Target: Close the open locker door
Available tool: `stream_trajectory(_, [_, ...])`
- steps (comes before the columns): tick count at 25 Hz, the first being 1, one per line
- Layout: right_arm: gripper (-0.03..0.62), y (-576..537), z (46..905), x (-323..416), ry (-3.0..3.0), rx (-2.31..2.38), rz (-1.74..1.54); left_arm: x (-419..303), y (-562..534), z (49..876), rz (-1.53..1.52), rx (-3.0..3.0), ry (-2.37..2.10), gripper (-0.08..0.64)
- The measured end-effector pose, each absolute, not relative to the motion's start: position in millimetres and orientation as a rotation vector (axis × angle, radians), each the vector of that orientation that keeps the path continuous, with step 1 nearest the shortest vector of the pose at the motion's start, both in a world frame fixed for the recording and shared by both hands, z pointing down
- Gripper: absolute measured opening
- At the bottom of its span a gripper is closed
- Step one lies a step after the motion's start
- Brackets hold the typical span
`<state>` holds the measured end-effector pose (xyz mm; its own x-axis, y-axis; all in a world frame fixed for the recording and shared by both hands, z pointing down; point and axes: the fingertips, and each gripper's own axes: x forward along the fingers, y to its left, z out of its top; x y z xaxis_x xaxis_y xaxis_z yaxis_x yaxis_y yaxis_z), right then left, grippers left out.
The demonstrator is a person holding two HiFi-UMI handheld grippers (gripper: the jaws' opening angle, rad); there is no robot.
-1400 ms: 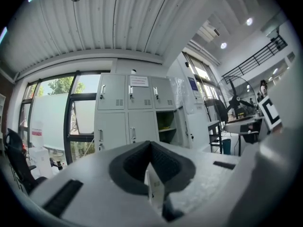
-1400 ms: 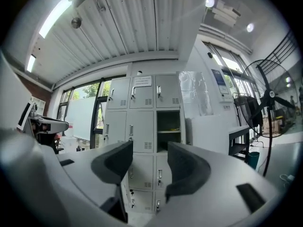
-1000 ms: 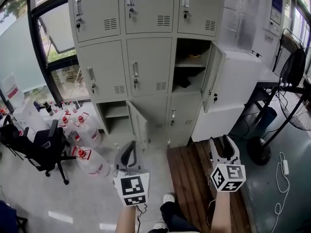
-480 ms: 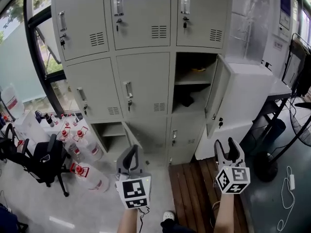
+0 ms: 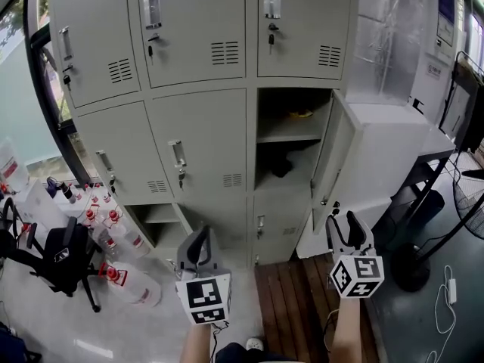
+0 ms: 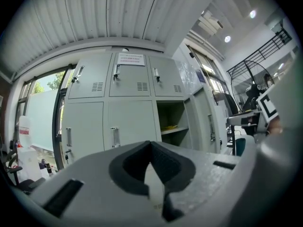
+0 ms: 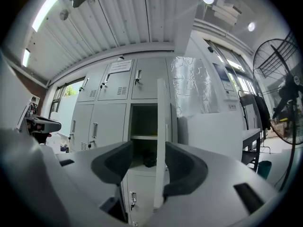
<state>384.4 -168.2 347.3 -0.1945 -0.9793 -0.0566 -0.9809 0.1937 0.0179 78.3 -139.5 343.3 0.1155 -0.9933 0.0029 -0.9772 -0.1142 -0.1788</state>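
Observation:
The grey locker bank fills the head view. Its middle-row right compartment [image 5: 291, 134] stands open, with a yellow item on its shelf and a dark item below. The open locker door [image 5: 331, 157] is swung out to the right, its lock side toward me. My right gripper [image 5: 344, 221] is open just below that door's lower corner, apart from it. In the right gripper view the door's edge [image 7: 160, 145] stands upright in the gap of my right gripper [image 7: 147, 150]. My left gripper [image 5: 200, 237] is shut and empty, low before the middle column. The left gripper [image 6: 151, 145] view shows the door [image 6: 210, 126] farther off.
A bottom-row locker [image 5: 160, 216] also stands open, its door [image 5: 185, 224] angled out near my left gripper. Red-capped bottles [image 5: 113, 237] and a black chair [image 5: 60, 259] crowd the floor at left. A white cabinet [image 5: 386, 150] stands behind the open door, wooden decking [image 5: 295, 293] below, a fan base [image 5: 412, 267] at right.
I have come closer to the lockers, which now look larger and higher in view. Both grippers keep their places and states; the right one now sits nearer the open door's lower corner.

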Motion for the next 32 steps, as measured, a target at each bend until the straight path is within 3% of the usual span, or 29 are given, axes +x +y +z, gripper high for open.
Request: stream_trajectory(32, [0.221, -263, 361, 394, 2.366, -2.126, 0.050, 108, -285, 354, -0.184, -2.459, 1.773, 0.000])
